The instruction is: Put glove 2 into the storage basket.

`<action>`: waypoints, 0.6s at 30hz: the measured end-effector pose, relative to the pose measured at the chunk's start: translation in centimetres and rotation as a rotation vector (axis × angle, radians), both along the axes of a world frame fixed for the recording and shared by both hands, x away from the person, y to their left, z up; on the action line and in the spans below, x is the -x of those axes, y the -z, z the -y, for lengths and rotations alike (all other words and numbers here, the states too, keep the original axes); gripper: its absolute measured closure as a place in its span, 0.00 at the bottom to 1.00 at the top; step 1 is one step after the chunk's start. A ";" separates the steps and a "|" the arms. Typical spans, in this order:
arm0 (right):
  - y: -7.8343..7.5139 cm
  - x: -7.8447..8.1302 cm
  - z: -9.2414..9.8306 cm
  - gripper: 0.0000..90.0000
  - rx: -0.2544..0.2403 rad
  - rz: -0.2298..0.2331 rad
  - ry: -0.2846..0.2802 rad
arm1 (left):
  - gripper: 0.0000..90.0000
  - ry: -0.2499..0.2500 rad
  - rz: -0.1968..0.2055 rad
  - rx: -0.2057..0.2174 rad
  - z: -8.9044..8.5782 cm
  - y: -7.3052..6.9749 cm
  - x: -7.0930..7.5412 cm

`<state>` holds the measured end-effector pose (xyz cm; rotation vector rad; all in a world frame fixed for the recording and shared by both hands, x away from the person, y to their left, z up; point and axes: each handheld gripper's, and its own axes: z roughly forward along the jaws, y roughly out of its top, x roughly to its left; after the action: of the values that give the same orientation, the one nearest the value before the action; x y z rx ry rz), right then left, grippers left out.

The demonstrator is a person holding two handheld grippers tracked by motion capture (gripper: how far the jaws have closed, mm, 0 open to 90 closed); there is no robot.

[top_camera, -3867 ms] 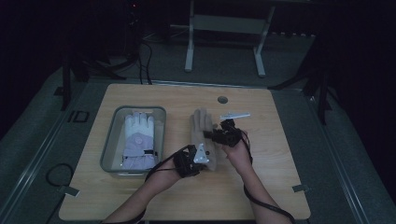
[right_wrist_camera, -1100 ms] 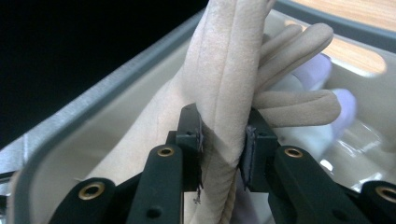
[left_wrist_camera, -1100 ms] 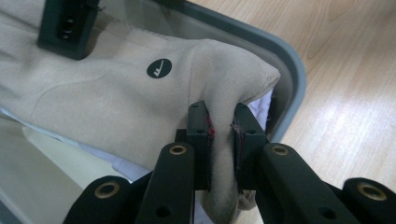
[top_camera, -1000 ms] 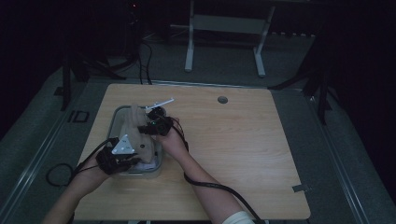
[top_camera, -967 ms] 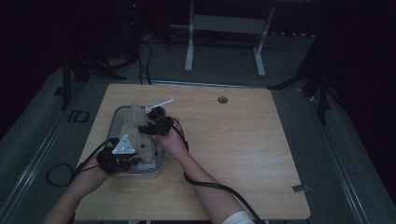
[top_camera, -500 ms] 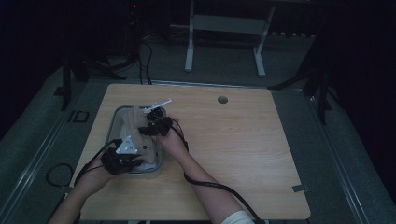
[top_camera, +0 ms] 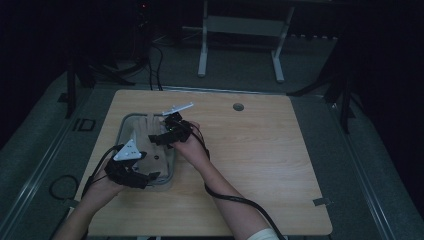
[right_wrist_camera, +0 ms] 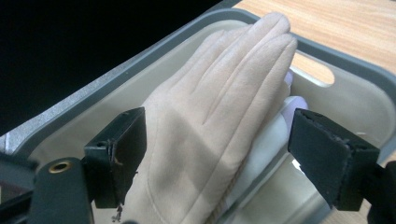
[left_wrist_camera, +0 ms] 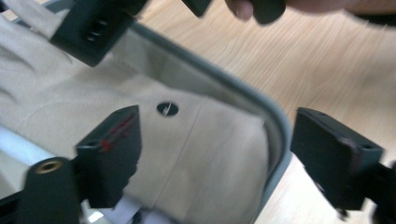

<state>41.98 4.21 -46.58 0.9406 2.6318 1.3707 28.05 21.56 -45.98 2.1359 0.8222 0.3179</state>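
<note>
Beige glove [right_wrist_camera: 219, 116] lay flat in the grey tray [top_camera: 131, 120] at the table's [top_camera: 280, 165] left side, on top of a white glove [right_wrist_camera: 275, 135] that peeked out underneath. Both grippers were over the tray and off the glove.

Left gripper [left_wrist_camera: 210, 154] sat over the near, cuff end; its jaws had just been opening and stood wide apart, the pads clear of the cloth, with the cuff lying below and between them, nothing pinched. The tray rim passed under its right jaw. Right gripper [right_wrist_camera: 215, 154] sat over the palm, looking along the glove toward the fingertips; its jaws had also just been opening and stood spread, the glove lying loose between and below them, not gripped.

Key relation: the glove's long axis ran near-to-far along the tray, cuff toward the person, fingertips at the far rim by the handle slot [right_wrist_camera: 314, 69]. Each gripper faced roughly along that axis, the left at the cuff, the right further up at the palm and fingers. In the high view the right gripper [top_camera: 167, 134] was further up the tray, the left gripper [top_camera: 134, 172] at its near edge.

Judgement: the glove looked placed and released. The likely next move was to lift both hands out; each gripper would need to go up before going sideways, since the tray wall sat close beside the jaws. The left was nearer the cuff if a re-grip or tuck was wanted. Risk: a pad snagging the soft cloth on the way out.
</note>
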 end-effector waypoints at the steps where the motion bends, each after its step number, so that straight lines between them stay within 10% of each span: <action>1: -0.1 0.1 0.2 0.20 0.011 0.015 -0.006 | 0.16 -0.007 0.006 0.012 0.0 -0.1 0.0; 4: -0.2 0.2 0.7 0.19 0.021 0.029 -0.015 | 0.16 -0.049 0.032 0.102 0.5 -0.3 0.1; 18: -0.3 2.2 7.2 0.19 0.028 0.054 -0.024 | 0.15 -0.027 0.075 0.127 4.3 0.3 0.5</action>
<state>39.77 -2.95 -46.33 0.8599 2.6236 1.3413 27.59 17.24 -46.25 1.9845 0.8070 0.3488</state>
